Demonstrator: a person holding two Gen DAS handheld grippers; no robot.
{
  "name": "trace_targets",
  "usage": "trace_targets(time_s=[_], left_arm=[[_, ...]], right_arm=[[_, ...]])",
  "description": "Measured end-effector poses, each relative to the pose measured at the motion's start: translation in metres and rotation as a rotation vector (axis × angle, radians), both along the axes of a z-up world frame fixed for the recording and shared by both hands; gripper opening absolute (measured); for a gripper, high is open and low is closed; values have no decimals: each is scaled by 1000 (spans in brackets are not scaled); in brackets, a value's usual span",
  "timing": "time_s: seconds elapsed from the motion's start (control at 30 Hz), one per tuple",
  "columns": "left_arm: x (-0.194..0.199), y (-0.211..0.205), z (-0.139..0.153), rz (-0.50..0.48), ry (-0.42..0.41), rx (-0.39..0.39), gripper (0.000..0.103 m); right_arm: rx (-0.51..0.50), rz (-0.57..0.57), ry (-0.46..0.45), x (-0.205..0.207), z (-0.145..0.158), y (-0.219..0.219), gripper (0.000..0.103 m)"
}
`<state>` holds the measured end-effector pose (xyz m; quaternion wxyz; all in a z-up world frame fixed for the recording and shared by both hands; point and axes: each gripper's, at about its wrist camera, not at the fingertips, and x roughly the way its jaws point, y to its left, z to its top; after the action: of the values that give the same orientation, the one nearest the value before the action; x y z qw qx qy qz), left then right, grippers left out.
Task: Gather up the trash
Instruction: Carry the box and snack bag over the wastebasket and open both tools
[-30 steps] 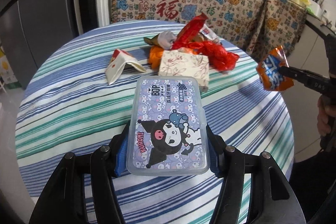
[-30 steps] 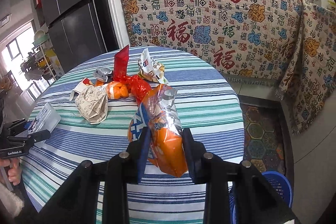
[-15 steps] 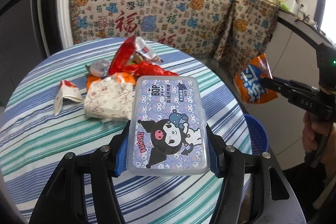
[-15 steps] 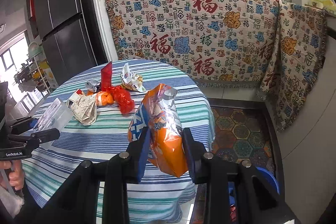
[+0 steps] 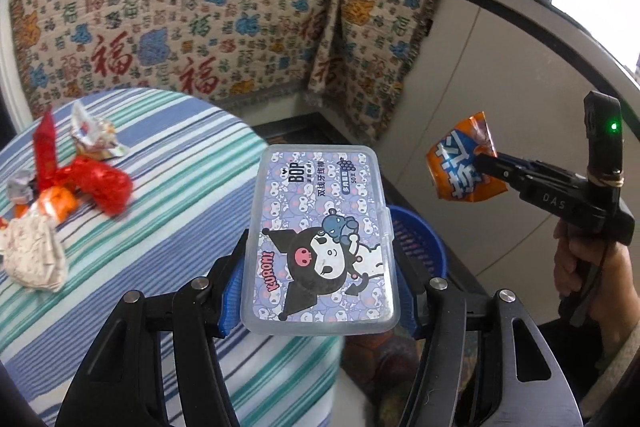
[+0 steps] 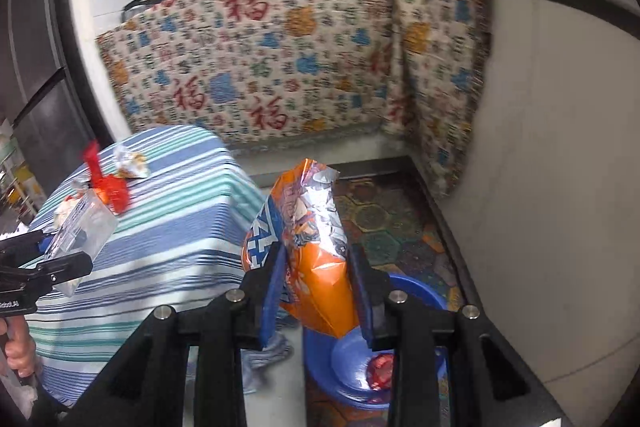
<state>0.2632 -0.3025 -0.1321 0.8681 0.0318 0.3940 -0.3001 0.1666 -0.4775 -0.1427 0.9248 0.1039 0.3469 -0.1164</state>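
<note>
Right wrist view, orange snack bag (image 6: 320, 267) clamped between jaws, above blue bin (image 6: 404, 291)

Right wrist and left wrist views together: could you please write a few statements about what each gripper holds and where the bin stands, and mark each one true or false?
1. The right gripper is shut on the orange foil snack bag. True.
2. The left gripper is open with nothing in it. False: it is shut on the clear plastic floss-pick box with the cartoon label.
3. The round blue plastic bin stands on the floor beside the striped table. True.
4. The blue bin holds nothing. False: a red wrapper lies in it.
5. The crumpled red wrapper is on the table. True.
</note>
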Motion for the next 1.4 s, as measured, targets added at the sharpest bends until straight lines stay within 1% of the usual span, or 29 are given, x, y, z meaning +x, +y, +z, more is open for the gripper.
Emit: trace_targets(time_s=[0.07, 0.23, 0.4, 0.5, 0.73, 0.97, 1.17, 1.27, 1.3, 1.33, 1.37, 1.4], left_arm=[[1, -25, -5, -39, 13, 1, 62], [5, -87, -21, -112, 35, 14, 62], [13, -130, -41, -146, 49, 22, 62], [21, -147, -53, -155, 59, 37, 62], [38, -175, -75, -171, 95, 63, 62], [41, -188, -91, -189, 116, 77, 62], [46, -197, -100, -184, 147, 70, 62], [49, -202, -105, -191, 153, 71, 63], [49, -204, -106, -196, 157, 73, 63], [50, -205, -108, -200, 158, 77, 63], [51, -206, -110, -206, 158, 78, 65], [52, -209, -113, -211, 160, 79, 71]], right_arm=[[25, -47, 40, -8, -12, -24, 32], [62, -107, 73, -21, -31, -62, 33], [94, -145, 87, -25, -48, -89, 33], [121, -157, 109, -23, -60, -101, 34], [175, -190, 142, -15, -80, -123, 35], [211, -207, 156, -14, -93, -138, 35], [228, -217, 176, -14, -101, -145, 36], [245, -225, 171, -14, -105, -149, 39], [252, -232, 168, -14, -106, -150, 42], [266, -235, 160, -15, -106, -152, 52], [272, -242, 153, -14, -107, -154, 56], [276, -248, 148, -15, -107, -155, 57]])
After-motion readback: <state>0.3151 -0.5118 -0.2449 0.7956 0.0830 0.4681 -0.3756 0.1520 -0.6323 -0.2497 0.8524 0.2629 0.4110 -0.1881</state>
